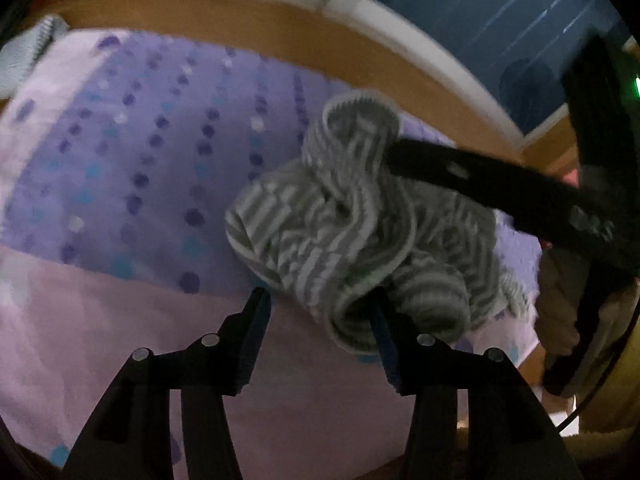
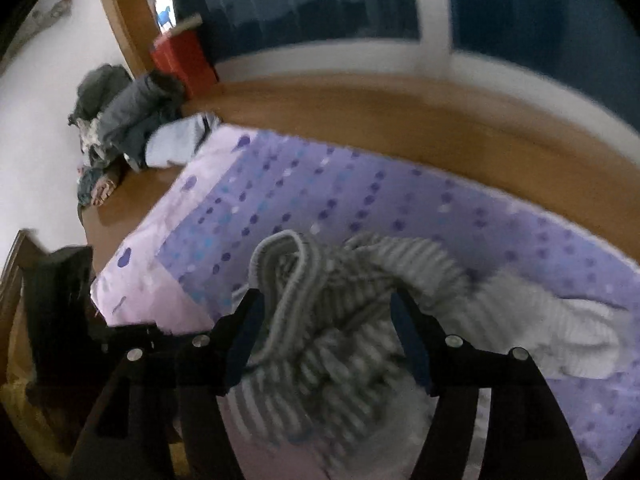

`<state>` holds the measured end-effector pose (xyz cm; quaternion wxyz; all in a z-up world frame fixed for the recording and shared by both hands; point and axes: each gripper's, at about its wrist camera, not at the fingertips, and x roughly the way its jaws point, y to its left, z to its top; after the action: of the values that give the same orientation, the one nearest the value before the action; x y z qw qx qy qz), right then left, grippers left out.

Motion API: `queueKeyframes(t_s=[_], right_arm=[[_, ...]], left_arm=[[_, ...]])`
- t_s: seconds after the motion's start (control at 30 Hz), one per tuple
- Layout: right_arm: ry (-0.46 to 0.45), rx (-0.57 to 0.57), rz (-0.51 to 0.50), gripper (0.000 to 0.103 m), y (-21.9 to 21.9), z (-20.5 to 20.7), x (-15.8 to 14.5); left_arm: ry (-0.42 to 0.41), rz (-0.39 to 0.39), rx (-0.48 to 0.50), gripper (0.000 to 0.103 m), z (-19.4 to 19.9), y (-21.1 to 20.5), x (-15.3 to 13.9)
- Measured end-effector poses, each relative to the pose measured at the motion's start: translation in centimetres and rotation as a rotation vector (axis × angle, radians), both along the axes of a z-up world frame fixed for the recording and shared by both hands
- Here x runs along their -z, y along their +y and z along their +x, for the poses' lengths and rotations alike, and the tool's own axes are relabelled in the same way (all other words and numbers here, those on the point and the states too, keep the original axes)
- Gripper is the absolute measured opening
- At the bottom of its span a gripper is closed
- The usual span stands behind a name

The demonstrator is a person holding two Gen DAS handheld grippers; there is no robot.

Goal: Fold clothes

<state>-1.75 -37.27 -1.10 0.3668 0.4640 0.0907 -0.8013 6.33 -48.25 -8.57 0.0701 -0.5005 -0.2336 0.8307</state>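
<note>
The striped grey-and-white garment (image 1: 352,232) was sitting in a crumpled heap on the purple dotted bedspread (image 1: 132,152), not flat at all. In the left wrist view the left tongs (image 1: 320,300) hung just near of the heap with the jaws parted about halfway. The right-hand finger had a fold of cloth lying against it, but nothing was pinched between the two, so no grip there. The other tool's black finger came in from the right and ended at the top of the heap.

From the right wrist view the right tongs (image 2: 326,300) were spread pretty wide right over the garment (image 2: 320,320). A loose ribbed edge stood up between the fingers, and the pads weren't pressing on it, so that one wasn't holding anything either. A pale part of the garment trailed off to the right on the spread.

The bedspread (image 2: 400,208) covered a wooden surface (image 2: 360,120), bare on the far side and to the left. A pile of dark clothes (image 2: 128,120) sat at the far left corner with a red box (image 2: 184,60) behind it, against a white wall. Dark windows (image 2: 304,4) with white frames ran along the far side. It was all a bit blurry.
</note>
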Motion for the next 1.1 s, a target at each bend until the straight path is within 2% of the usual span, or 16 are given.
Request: queueKeyframes(t_s=[0.13, 0.27, 0.33, 0.4, 0.43, 0.5, 0.67, 0.7, 0.8, 0.93, 1.1], right_arm=[[0.021, -0.026, 0.087, 0.066, -3.5, -0.7, 3.3], [0.017, -0.031, 0.117, 0.064, -4.7, -0.8, 4.7], [0.006, -0.033, 0.116, 0.054, -5.0, -0.8, 5.2], [-0.012, -0.037, 0.108, 0.038, -5.1, -0.9, 5.5], [-0.020, -0.036, 0.103, 0.036, -5.2, -0.8, 5.6], [-0.028, -0.030, 0.095, 0.024, -5.3, -0.8, 5.6], [-0.024, -0.016, 0.076, 0.017, -5.1, -0.4, 5.3], [-0.023, -0.011, 0.073, 0.016, -5.0, -0.3, 5.2], [-0.022, 0.008, 0.052, 0.014, -4.8, -0.1, 4.9], [-0.002, 0.011, -0.021, 0.013, -4.2, 0.7, 3.2], [0.059, 0.006, -0.126, 0.011, -3.4, 1.4, -0.8]], left_arm=[[-0.013, 0.053, 0.027, 0.052, -0.7, -0.4, 1.1], [-0.009, 0.077, 0.053, 0.052, -0.8, -0.7, 1.1], [-0.010, 0.064, 0.075, 0.053, -1.1, -0.5, 1.0], [-0.012, 0.056, 0.089, 0.053, -1.4, -0.5, 1.0], [-0.014, 0.054, 0.096, 0.053, -1.5, -0.4, 1.0], [-0.016, 0.059, 0.105, 0.053, -1.6, -0.5, 1.0], [-0.018, 0.083, 0.121, 0.053, -1.4, -0.6, 1.3], [-0.020, 0.071, 0.122, 0.052, -1.4, -0.5, 1.2], [0.005, 0.082, 0.114, 0.021, -1.0, -0.8, 0.8], [0.094, 0.040, 0.082, 0.015, 0.0, -1.5, -1.2], [0.220, -0.036, 0.061, 0.014, 1.6, -1.6, -5.2]])
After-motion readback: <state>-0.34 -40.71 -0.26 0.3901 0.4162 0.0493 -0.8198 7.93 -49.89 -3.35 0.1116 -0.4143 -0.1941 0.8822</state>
